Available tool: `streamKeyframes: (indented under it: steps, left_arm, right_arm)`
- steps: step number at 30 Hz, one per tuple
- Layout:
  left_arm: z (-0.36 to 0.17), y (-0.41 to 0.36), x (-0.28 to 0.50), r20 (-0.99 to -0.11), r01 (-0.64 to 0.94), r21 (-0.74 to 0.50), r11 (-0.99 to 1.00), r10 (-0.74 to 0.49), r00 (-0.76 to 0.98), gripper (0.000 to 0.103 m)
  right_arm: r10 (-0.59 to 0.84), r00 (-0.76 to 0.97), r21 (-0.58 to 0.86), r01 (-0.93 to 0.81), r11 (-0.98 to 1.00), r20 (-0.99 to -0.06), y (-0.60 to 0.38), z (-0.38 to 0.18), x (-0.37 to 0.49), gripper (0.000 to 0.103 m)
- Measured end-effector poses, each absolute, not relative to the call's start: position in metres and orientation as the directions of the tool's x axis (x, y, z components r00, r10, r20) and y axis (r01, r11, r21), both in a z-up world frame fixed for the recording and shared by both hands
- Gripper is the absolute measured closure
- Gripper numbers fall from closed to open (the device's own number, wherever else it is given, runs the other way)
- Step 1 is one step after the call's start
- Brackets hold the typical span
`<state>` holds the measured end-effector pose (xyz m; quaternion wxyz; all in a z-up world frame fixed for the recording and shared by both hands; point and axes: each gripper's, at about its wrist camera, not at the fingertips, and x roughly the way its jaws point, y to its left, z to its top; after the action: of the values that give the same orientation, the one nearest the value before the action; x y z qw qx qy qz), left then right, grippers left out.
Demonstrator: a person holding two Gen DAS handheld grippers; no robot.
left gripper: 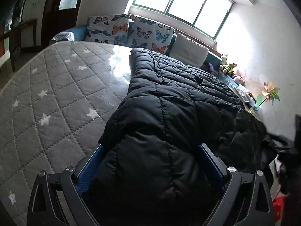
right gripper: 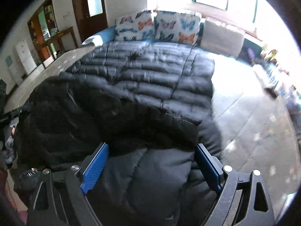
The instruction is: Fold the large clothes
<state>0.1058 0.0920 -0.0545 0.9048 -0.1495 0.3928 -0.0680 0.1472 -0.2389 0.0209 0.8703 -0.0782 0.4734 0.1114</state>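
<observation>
I have my left gripper (left gripper: 150, 146) and right gripper (right gripper: 151, 146) each clamped on a puffy fold of the black quilted down jacket (left gripper: 175, 101), which stretches ahead of both across the grey star-patterned quilted mattress (left gripper: 56, 86).

The left tool (left gripper: 150, 146) has two black metal arms with triangular cut-outs and round silver screw heads at the joints. Its fingers (left gripper: 91, 166) carry blue ribbed pads on their inner faces. The right tool (right gripper: 151, 148) has the same build: black frame, silver screws, textured blue pads (right gripper: 96, 169) edged in black.
</observation>
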Motion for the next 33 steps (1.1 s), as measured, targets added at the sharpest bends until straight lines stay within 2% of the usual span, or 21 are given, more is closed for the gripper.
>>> streamKeyframes:
  steps: [5,8,10,15,19,24,28,33]
  left_arm:
    - [-0.024,0.108,0.095,-0.673,-0.027,-0.328,0.944,-0.213,0.709,0.000]
    - [-0.001,0.108,0.084,-0.633,-0.003,-0.325,0.946,-0.215,0.744,0.000]
    - [0.012,0.103,0.079,-0.618,0.020,-0.298,0.954,-0.209,0.758,0.000]
    - [0.037,0.081,0.090,-0.599,0.113,-0.280,0.953,-0.265,0.756,0.000]
    - [0.039,0.058,0.116,-0.629,0.150,-0.278,0.949,-0.298,0.718,0.000]
    - [0.023,0.023,0.149,-0.663,0.223,-0.266,0.938,-0.346,0.664,0.000]
    - [-0.001,-0.007,0.163,-0.709,0.253,-0.166,0.953,-0.294,0.641,0.000]
    - [-0.027,-0.021,0.166,-0.723,0.283,-0.086,0.955,-0.256,0.642,0.000]
  right_arm:
    - [0.089,0.611,-0.141,-0.318,0.938,-0.786,-0.203,0.047,0.143,0.004]
    - [-0.009,0.662,-0.254,-0.274,0.928,-0.749,-0.193,0.051,0.148,0.004]
    - [-0.033,0.681,-0.275,-0.250,0.928,-0.731,-0.191,0.055,0.151,0.004]
    - [0.109,0.688,-0.164,-0.319,0.933,-0.718,-0.184,0.070,0.145,0.004]
    - [0.248,0.591,-0.031,-0.421,0.907,-0.768,-0.174,0.050,0.158,0.004]
    - [0.206,0.525,-0.013,-0.383,0.924,-0.826,-0.183,0.011,0.176,0.004]
    - [0.198,0.499,-0.004,-0.375,0.927,-0.844,-0.196,-0.004,0.174,0.004]
    - [0.233,0.452,0.061,-0.363,0.930,-0.861,-0.212,-0.011,0.171,0.004]
